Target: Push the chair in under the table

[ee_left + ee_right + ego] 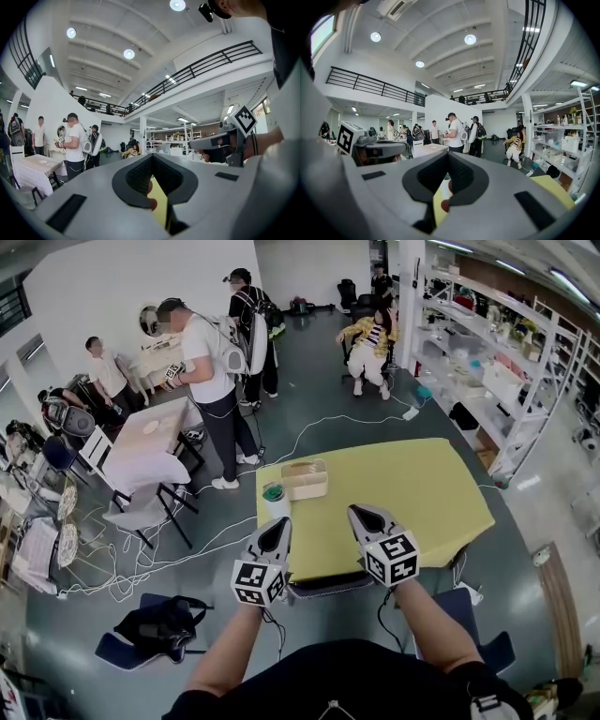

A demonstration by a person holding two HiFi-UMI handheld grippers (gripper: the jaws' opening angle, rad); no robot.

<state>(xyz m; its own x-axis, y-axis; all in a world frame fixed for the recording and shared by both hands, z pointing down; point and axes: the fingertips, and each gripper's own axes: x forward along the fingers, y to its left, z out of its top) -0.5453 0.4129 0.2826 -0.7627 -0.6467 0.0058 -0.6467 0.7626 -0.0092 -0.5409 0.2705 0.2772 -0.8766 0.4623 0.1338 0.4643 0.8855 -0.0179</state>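
Note:
The yellow table (403, 493) fills the middle of the head view. A dark chair back (328, 585) shows at the table's near edge, low between my two grippers; its seat is hidden. My left gripper (278, 526) hovers over the table's near left edge, shut with nothing in it. My right gripper (361, 514) hangs beside it over the near edge, also shut and empty. In the left gripper view the left gripper (152, 187) has its jaws together, with a strip of yellow table (161, 208) below. The right gripper (446, 187) looks the same in its own view.
A pale wooden box (305, 479) and a white cup with a green lid (275, 498) stand on the table's left part. Several people stand or sit beyond. A white-clothed table (145, 451) is at left, shelving (506, 362) at right, cables (319, 427) on the floor, a black bag (159, 624) near left.

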